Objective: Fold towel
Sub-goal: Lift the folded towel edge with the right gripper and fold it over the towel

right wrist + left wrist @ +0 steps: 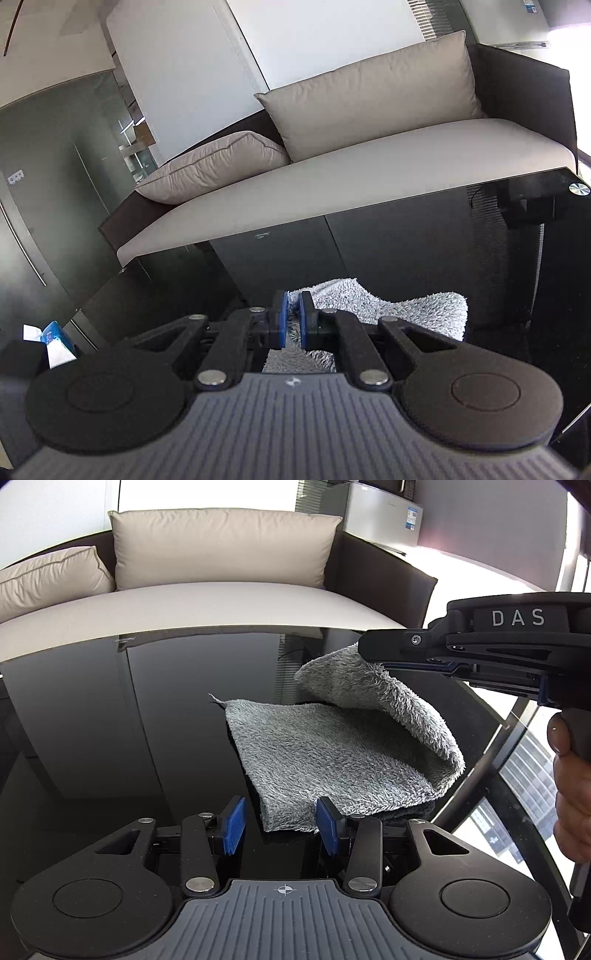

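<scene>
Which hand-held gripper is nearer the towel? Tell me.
Right. The right hand-held gripper is clamped on a lifted corner of the towel. The left hand-held gripper sits open at the near edge, pads not pressing it.

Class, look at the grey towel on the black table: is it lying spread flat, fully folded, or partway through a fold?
Partway. The right hand-held gripper holds one towel edge lifted and curled over; the rest lies flat on the table.

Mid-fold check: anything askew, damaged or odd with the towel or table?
Nothing damaged. The towel lies skewed on the black table, one corner raised in the shut right tool; a loose thread sticks out at its far left corner.
</scene>
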